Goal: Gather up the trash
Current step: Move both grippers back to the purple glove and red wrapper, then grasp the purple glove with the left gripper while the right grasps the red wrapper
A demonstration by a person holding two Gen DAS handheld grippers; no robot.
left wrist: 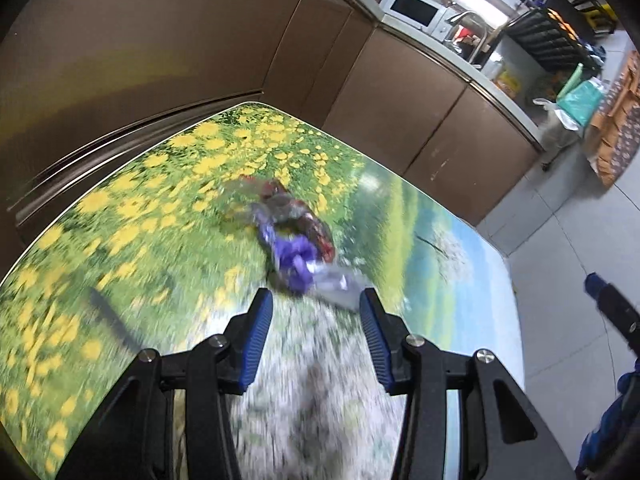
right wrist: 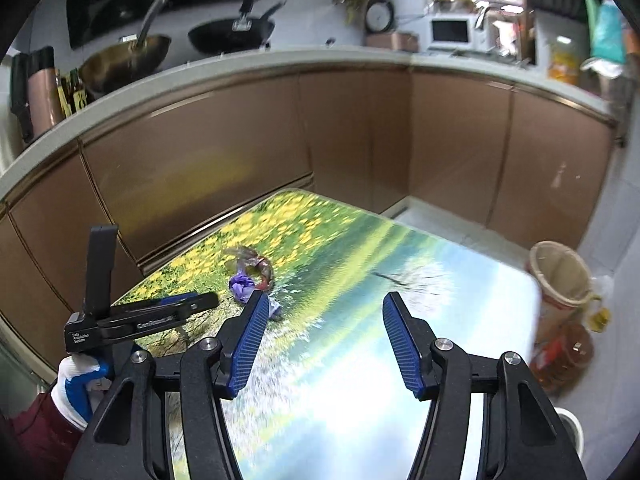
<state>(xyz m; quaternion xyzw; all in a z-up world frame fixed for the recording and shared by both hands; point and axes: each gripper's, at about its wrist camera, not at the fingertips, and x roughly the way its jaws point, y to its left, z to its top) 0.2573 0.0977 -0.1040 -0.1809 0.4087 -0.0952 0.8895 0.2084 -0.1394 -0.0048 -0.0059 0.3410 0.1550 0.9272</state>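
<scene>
A heap of trash [left wrist: 294,236], crumpled purple, red and clear wrappers, lies on the table with the flower-meadow print [left wrist: 152,208]. My left gripper [left wrist: 316,300] is open, its blue pads just short of the heap's near end, a little above the table. In the right wrist view the heap [right wrist: 250,276] lies at the table's far left, and my left gripper [right wrist: 204,300] reaches toward it from the left. My right gripper [right wrist: 324,304] is open and empty above the table's middle, to the right of the heap.
Brown cabinet fronts [right wrist: 240,140] run behind the table under a countertop with woks [right wrist: 128,56] and a microwave [right wrist: 450,32]. A woven waste basket [right wrist: 560,276] stands on the floor past the table's right edge, beside an amber bottle [right wrist: 568,352]. Grey tiled floor [left wrist: 560,208] lies to the right.
</scene>
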